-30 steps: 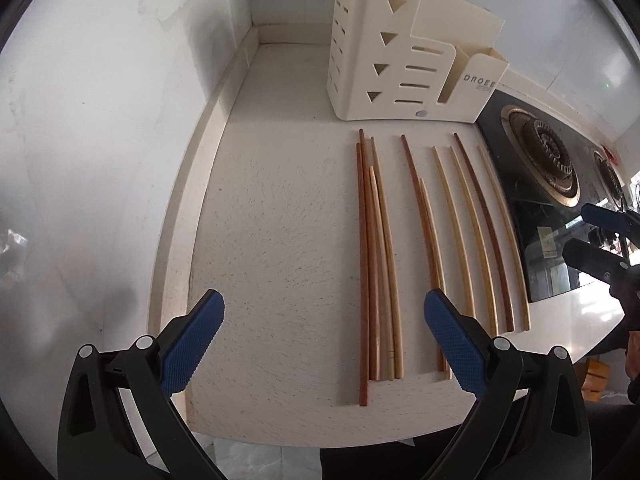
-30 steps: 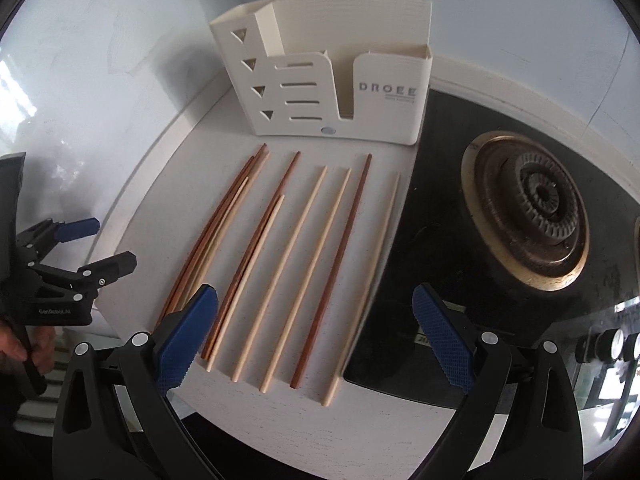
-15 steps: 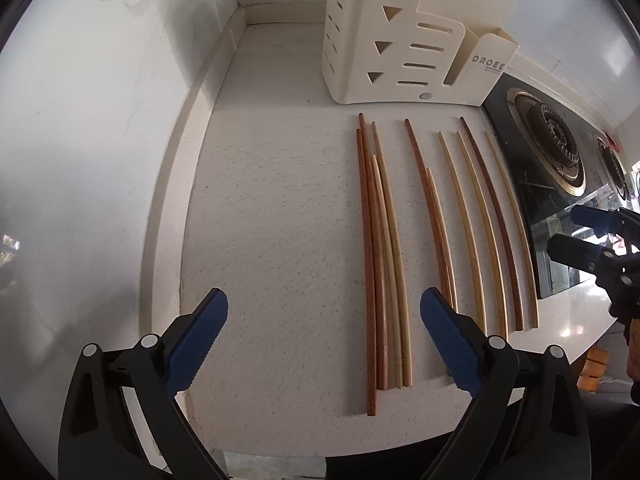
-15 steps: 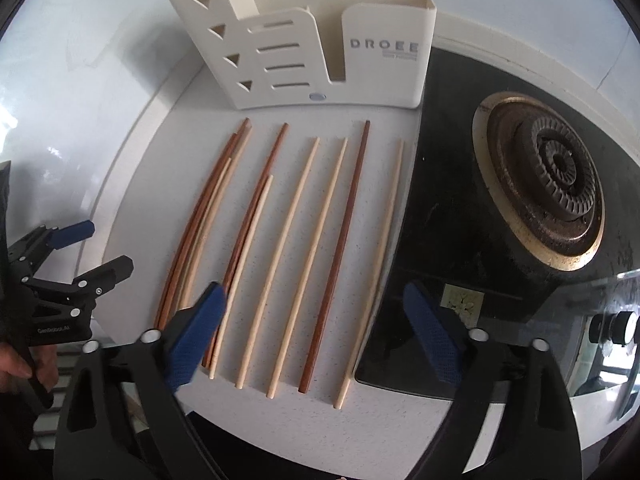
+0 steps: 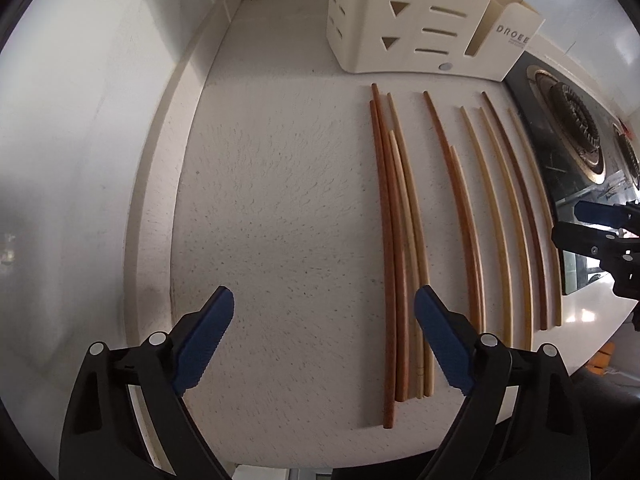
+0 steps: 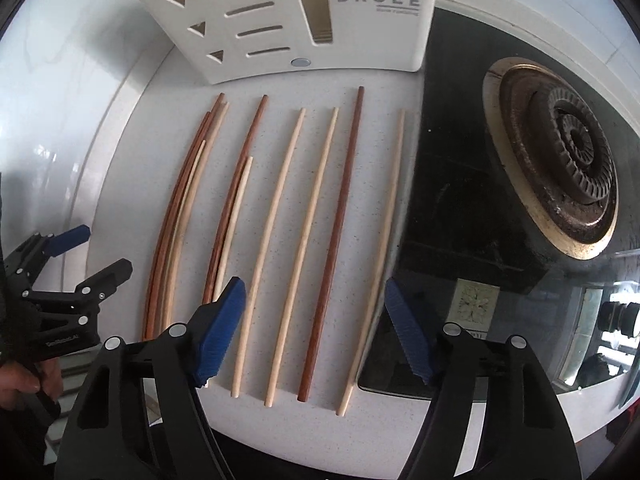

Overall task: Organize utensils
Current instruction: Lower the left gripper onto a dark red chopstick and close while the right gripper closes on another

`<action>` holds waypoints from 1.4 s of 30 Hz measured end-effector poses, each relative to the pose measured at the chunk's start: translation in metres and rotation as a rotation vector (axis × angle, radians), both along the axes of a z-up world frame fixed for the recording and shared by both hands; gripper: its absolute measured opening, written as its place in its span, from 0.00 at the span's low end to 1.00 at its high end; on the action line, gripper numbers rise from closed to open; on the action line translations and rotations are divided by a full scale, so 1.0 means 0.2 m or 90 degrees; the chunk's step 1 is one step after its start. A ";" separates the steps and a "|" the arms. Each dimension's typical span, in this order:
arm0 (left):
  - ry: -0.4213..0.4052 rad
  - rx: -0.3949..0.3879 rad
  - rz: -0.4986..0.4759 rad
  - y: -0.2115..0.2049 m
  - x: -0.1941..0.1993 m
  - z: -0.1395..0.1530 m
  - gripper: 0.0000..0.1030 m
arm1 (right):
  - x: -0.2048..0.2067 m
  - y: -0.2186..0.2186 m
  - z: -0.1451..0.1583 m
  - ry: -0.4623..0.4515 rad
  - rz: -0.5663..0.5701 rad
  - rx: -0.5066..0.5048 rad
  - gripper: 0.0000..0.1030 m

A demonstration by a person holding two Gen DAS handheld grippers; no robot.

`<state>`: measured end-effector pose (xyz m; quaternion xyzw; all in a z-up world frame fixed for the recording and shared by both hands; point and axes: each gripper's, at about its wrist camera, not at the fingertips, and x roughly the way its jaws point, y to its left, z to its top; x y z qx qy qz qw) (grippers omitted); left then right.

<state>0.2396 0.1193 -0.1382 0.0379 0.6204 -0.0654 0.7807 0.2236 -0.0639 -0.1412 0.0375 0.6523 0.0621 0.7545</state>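
Observation:
Several chopsticks, dark brown (image 6: 336, 216) and pale (image 6: 280, 216), lie side by side on the white speckled counter (image 5: 280, 200). A tight bunch (image 5: 396, 240) lies at the left of the row. Behind them stands a cream slotted holder (image 6: 300, 20) (image 5: 400, 32). My right gripper (image 6: 314, 286) (image 5: 570, 222) hangs over the near ends of the right-hand chopsticks, its jaws closing with a few sticks lying below the gap, untouched. My left gripper (image 5: 324, 300) (image 6: 102, 250) is closing slowly over bare counter; its right finger (image 5: 436, 328) overlaps the bunch.
A black glass gas stove with a round burner (image 6: 568, 160) (image 5: 572, 128) adjoins the counter on the right. A white wall (image 5: 80, 120) runs along the left. The counter's front edge (image 6: 360, 440) is close below the grippers. A hand (image 6: 20, 380) holds the left gripper.
Both grippers have sunk toward the counter and tipped further down. The right jaws have narrowed clearly, the left only slightly. The holder has slid toward the top of both views.

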 end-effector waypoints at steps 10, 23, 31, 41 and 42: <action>0.041 0.000 0.001 0.00 0.06 -0.09 0.85 | 0.10 0.04 -0.06 0.037 0.001 -0.007 0.60; 0.061 0.013 0.000 0.02 0.10 -0.21 0.87 | 0.17 0.08 -0.14 0.082 0.002 -0.006 0.49; 0.070 0.014 0.003 0.09 0.15 -0.24 0.87 | 0.20 0.08 -0.19 0.106 -0.008 -0.001 0.39; 0.118 0.023 -0.007 0.05 0.35 -0.26 0.85 | 0.28 0.06 -0.21 0.131 -0.006 -0.018 0.29; 0.120 0.029 -0.011 0.04 0.37 -0.27 0.84 | 0.29 0.07 -0.21 0.134 -0.005 -0.020 0.29</action>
